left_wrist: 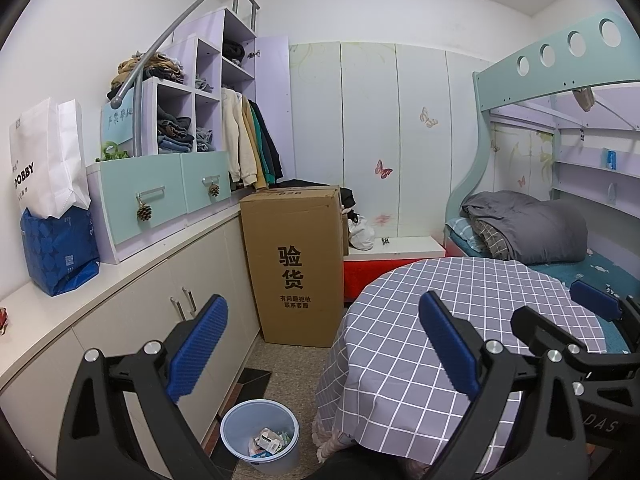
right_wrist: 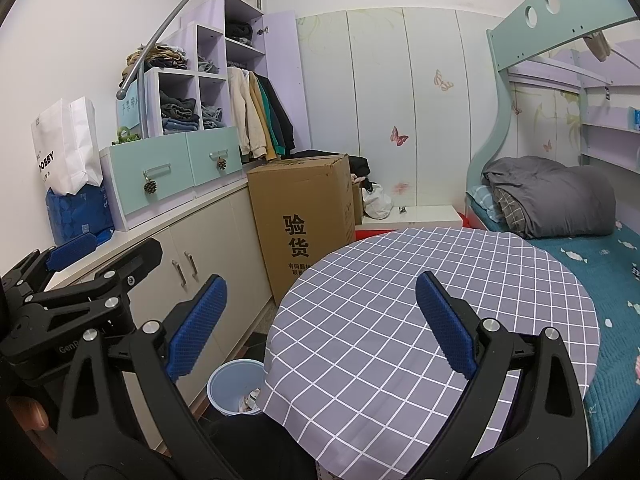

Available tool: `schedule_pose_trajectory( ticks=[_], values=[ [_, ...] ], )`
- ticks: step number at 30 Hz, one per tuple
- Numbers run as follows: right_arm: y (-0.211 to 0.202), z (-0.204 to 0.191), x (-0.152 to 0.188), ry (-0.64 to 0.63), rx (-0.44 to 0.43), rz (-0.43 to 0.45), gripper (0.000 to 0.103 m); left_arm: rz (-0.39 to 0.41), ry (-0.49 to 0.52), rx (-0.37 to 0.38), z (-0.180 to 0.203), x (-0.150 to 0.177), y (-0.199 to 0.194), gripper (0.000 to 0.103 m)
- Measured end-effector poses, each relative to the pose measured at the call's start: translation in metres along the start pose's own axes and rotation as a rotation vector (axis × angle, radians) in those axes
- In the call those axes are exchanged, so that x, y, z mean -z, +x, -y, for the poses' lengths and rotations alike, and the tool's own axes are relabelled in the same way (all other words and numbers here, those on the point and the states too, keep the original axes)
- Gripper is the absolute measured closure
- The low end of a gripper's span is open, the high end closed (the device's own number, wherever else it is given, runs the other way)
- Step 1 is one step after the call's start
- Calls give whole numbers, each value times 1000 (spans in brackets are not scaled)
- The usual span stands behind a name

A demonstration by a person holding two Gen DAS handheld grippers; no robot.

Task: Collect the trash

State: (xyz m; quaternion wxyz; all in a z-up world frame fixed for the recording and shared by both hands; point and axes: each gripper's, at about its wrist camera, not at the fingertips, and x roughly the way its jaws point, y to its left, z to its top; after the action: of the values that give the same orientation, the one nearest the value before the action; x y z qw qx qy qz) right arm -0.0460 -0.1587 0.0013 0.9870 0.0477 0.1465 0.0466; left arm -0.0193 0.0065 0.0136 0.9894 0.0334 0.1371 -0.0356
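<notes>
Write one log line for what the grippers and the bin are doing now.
left gripper: open, empty | right gripper: open, empty | bin: on floor beside table, trash inside | tabletop: bare

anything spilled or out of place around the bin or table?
Nothing stands out. The blue bin stands upright on the floor beside the round table, with trash inside and none visible around it. The checked cloth lies flat and bare. Left gripper and right gripper are open, holding nothing.
</notes>
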Motion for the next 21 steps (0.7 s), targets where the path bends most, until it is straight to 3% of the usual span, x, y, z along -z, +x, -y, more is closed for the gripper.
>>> schedule_pose_trajectory(
  ticks=[21],
  values=[
    [2,1,2,3,1,-4,10,-5,4,-1,-4,2,1,9]
  ],
)
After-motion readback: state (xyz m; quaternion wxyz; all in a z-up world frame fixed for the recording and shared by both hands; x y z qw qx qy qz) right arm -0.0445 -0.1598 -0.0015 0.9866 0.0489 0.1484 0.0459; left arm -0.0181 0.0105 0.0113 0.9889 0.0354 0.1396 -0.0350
